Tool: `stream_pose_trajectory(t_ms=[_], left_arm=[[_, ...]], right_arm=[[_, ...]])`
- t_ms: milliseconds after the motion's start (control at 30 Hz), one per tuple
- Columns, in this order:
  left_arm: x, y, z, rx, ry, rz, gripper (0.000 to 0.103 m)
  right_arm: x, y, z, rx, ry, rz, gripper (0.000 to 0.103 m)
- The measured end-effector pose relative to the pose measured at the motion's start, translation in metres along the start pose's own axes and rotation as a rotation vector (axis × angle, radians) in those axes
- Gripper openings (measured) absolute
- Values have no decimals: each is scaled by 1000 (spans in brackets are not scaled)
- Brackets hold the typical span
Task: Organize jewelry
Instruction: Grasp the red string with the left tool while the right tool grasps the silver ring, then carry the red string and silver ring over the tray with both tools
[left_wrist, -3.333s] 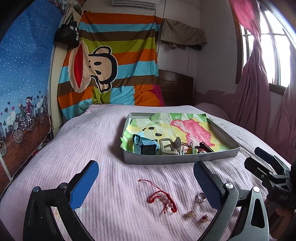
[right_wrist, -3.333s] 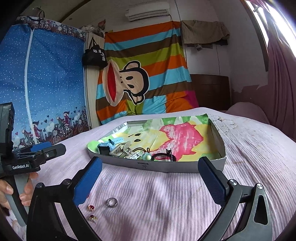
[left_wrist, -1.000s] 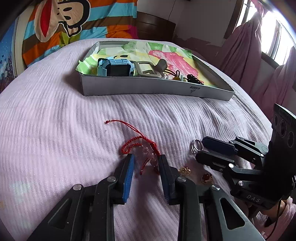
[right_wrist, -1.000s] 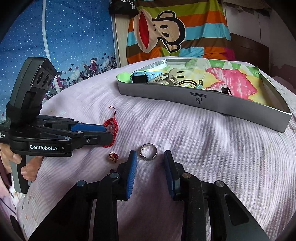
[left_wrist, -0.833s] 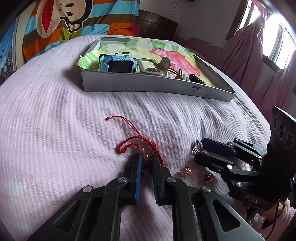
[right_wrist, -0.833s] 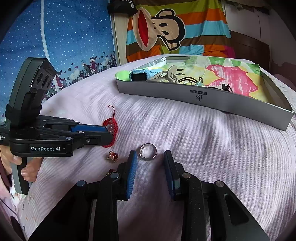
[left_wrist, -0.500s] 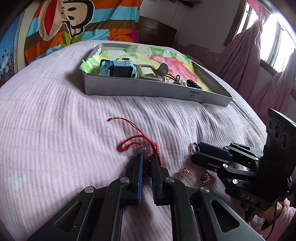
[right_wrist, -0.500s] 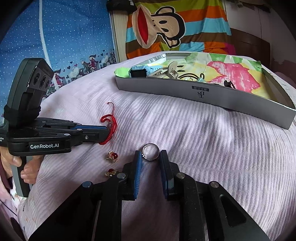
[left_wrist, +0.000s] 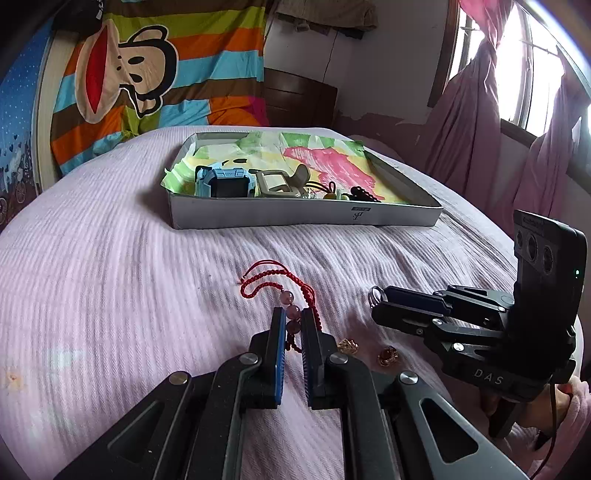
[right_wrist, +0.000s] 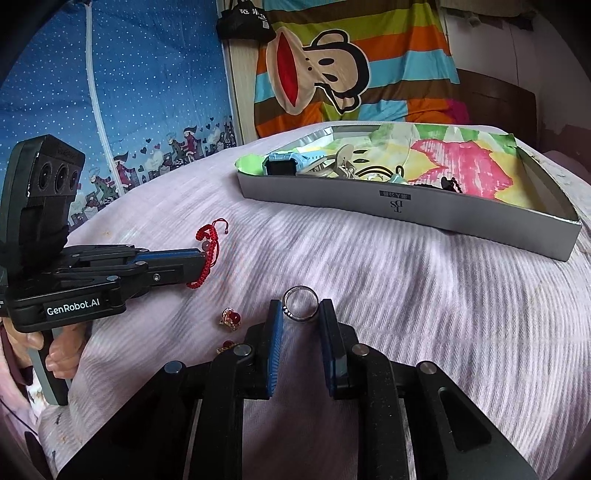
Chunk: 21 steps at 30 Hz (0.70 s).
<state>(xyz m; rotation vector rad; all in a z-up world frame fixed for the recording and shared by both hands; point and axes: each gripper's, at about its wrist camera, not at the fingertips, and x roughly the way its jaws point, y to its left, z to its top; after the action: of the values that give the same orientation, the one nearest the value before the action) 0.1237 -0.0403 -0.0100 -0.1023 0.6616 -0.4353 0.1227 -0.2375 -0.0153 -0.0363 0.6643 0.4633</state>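
Observation:
My left gripper (left_wrist: 291, 318) is shut on the red cord bracelet (left_wrist: 280, 288) with pinkish beads and holds it just above the pink bedspread; it also shows in the right wrist view (right_wrist: 207, 240). My right gripper (right_wrist: 301, 310) is shut on a silver ring (right_wrist: 300, 303), lifted off the bed; the ring shows in the left wrist view (left_wrist: 373, 296) at that gripper's tip. Two small gold earrings with red stones (right_wrist: 229, 318) lie on the bed between the grippers. The grey tray (left_wrist: 303, 218) with a colourful liner stands further back.
The tray holds a blue watch (left_wrist: 225, 182), a beige watch (left_wrist: 275, 182) and small trinkets at its near edge. A cartoon monkey blanket (left_wrist: 155, 85) hangs behind the bed. Pink curtains (left_wrist: 491, 122) hang at the right.
Both grippers have closed on their items and lifted them: the left on the red bracelet, the right on the silver ring. The cameras have tilted up toward the tray.

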Motion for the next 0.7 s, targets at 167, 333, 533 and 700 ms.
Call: stream_pose_trajectory(t_ms=[167,333,533,700], left_arm=[[-3,-5,13,14,-17,6,8],[-2,-16,33,15,-61,16,8],[10,-30,67,-9,-107,11,8],[37,-41,93,5,-91,13,8]], right_arm=[[-3,-2,1,12,-19,5,18],[-14,-10,7,62,-69,9,18],[-28,-28,22,100,-142,-23,18],[-36,-58,43,150,-191,-90,18]])
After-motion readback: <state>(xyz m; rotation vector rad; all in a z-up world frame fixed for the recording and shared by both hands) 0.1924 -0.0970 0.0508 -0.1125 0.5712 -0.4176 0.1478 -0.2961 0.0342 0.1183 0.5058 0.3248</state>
